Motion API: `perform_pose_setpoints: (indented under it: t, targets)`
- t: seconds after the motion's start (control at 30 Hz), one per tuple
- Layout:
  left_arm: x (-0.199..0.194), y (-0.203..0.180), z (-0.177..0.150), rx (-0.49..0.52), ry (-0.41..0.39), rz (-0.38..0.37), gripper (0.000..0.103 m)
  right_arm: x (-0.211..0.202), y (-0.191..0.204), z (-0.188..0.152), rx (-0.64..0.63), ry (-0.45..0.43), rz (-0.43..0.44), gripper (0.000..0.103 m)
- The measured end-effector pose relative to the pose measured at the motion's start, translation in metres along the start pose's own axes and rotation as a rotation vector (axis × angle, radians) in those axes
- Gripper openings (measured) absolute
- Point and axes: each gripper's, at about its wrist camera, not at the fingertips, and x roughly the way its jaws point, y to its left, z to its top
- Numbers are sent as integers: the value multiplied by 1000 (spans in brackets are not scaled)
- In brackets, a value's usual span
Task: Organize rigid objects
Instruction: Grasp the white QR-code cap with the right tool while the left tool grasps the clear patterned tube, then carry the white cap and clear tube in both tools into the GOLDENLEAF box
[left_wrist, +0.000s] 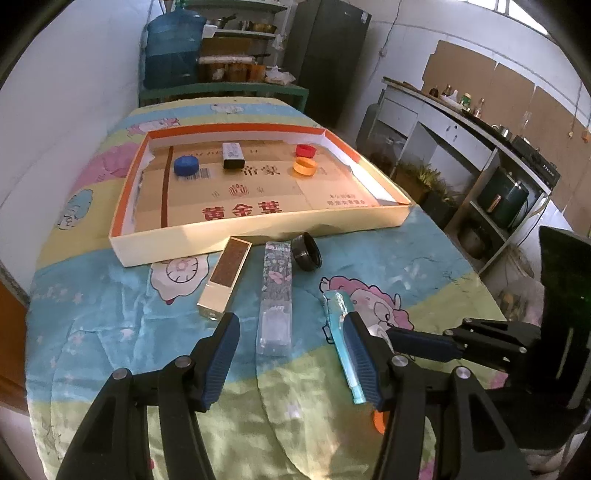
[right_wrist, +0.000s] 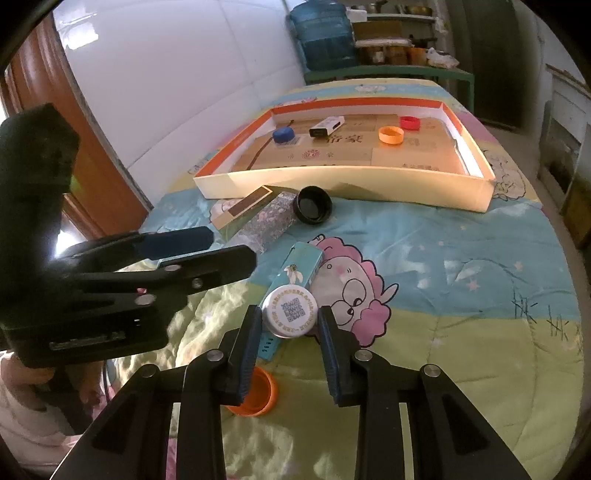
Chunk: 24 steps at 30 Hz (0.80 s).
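Closing the right gripper (right_wrist: 290, 314) on the white round cap (right_wrist: 289, 312), pads pressing both its sides, at the near end of the teal box (right_wrist: 301, 267) on the cartoon quilt (right_wrist: 443, 350). Holding the left gripper (left_wrist: 290, 321) with jaws wide apart and gripping nothing, low over the clear floral box (left_wrist: 277, 291), near the tan box (left_wrist: 227, 275) and black ring (left_wrist: 306, 253) lying in front of the shallow tray (left_wrist: 258, 227).

Cartoon-print quilt (left_wrist: 110, 325) as work surface
On it: shallow tray (left_wrist: 258, 225), two slim boxes, black cap (left_wrist: 306, 253), teal box (right_wrist: 301, 267), orange cap (right_wrist: 258, 395).
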Motion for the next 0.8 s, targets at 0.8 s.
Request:
perform_pose_setpoints:
  t: [0.8]
  targets:
    - [22, 13, 9, -47, 15, 12, 20, -4, 2, -1, -17, -8, 2, 31]
